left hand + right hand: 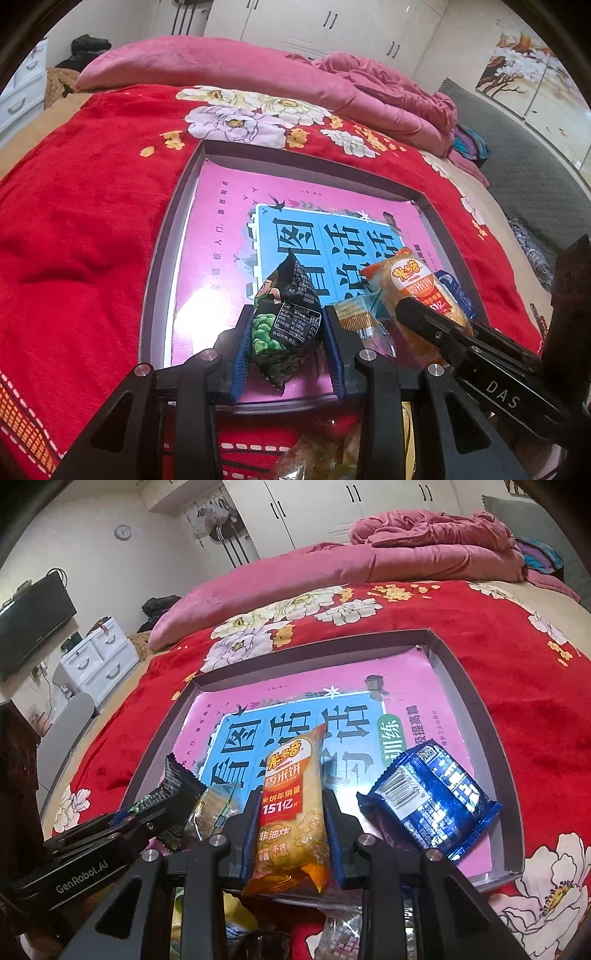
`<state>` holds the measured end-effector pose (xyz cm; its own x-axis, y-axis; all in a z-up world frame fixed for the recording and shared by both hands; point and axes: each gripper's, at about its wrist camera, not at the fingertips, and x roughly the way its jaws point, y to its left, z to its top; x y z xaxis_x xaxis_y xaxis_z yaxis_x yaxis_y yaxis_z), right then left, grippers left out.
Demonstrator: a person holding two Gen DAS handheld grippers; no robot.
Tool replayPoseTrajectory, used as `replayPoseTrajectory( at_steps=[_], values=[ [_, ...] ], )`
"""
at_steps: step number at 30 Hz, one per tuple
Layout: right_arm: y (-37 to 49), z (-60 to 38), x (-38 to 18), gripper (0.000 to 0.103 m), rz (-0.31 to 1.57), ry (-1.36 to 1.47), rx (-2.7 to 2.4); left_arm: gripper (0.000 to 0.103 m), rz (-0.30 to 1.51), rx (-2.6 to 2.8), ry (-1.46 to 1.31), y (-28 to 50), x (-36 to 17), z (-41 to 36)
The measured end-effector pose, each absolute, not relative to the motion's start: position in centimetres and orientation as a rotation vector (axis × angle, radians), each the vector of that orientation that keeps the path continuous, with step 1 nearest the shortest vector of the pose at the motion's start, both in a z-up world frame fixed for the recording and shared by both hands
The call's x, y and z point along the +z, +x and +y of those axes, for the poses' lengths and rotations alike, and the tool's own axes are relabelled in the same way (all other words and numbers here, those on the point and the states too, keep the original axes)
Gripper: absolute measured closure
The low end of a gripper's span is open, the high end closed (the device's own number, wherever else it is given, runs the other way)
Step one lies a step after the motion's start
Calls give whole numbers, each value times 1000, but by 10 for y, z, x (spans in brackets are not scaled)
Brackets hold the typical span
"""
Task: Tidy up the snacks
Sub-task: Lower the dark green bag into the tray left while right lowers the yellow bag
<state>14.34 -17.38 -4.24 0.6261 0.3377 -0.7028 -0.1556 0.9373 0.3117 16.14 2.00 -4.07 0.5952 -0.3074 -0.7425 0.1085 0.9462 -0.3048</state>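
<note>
A bed under a red floral blanket [92, 221] fills the room, pink quilt [424, 550] bunched at its far edge; white wardrobes [314, 509] behind, a white drawer unit [98, 661], dark television [33, 624] and wall clock [122, 532]

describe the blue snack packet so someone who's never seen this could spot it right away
On the red floral bedspread lies a shallow grey-rimmed tray lined with a pink and blue printed sheet. The blue packet lies near the tray's right edge, beside the orange rice cracker pack held in the right gripper. It is the only shiny dark blue wrapper, with a white barcode facing up.
</note>
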Motion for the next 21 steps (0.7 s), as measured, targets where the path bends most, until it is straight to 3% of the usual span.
replayPoseTrajectory(
  at_steps=[21],
  values=[
    [138,-180,-37,70,838,238,289,62,919,-245,-237,162,-43,20]
  ],
)
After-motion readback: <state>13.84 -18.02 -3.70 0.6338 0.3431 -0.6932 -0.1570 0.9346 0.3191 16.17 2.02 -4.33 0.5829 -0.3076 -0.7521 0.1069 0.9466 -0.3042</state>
